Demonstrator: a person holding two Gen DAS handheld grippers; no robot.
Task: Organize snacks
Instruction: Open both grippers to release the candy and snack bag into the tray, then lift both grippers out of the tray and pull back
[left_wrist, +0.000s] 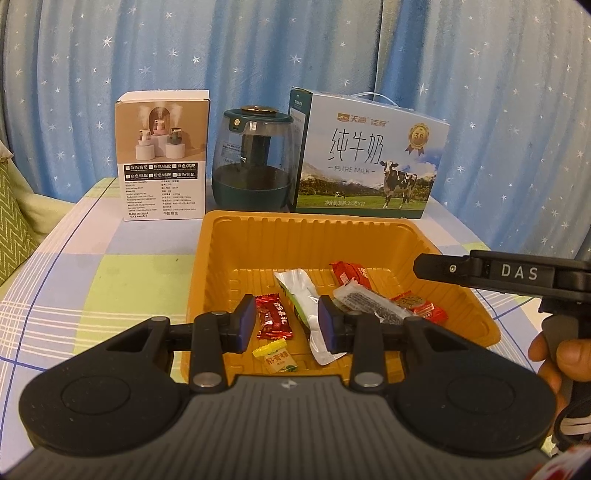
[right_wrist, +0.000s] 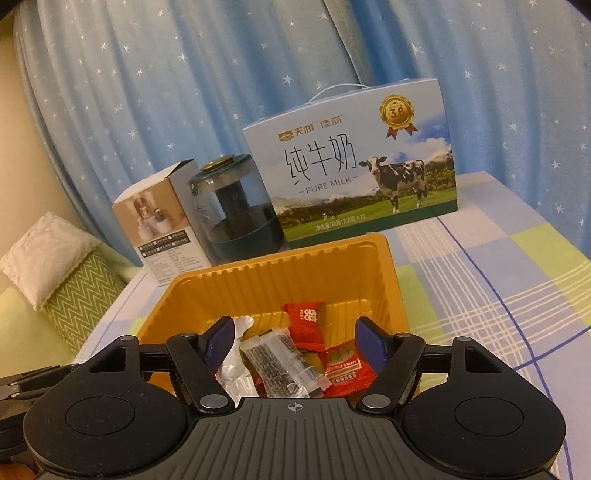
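Note:
An orange plastic tray (left_wrist: 258, 251) sits on the checked tablecloth and holds several wrapped snacks: a red candy (left_wrist: 272, 320), a small yellow candy (left_wrist: 275, 357), a silver-green pouch (left_wrist: 304, 306), a clear pack of dark bits (left_wrist: 364, 301) and red packets (left_wrist: 351, 273). My left gripper (left_wrist: 287, 325) is open and empty, just above the tray's near edge. My right gripper (right_wrist: 295, 341) is open and empty over the tray (right_wrist: 258, 284), above the clear pack (right_wrist: 280, 363), red packets (right_wrist: 306, 321) and the silver pouch (right_wrist: 234, 360). The right gripper's side shows in the left wrist view (left_wrist: 509, 273).
Behind the tray stand a white humidifier box (left_wrist: 164, 158), a dark green humidifier (left_wrist: 255, 158) and a blue milk carton (left_wrist: 369, 158). A blue star curtain hangs behind. A green zigzag cushion (right_wrist: 74, 288) lies at the left, off the table.

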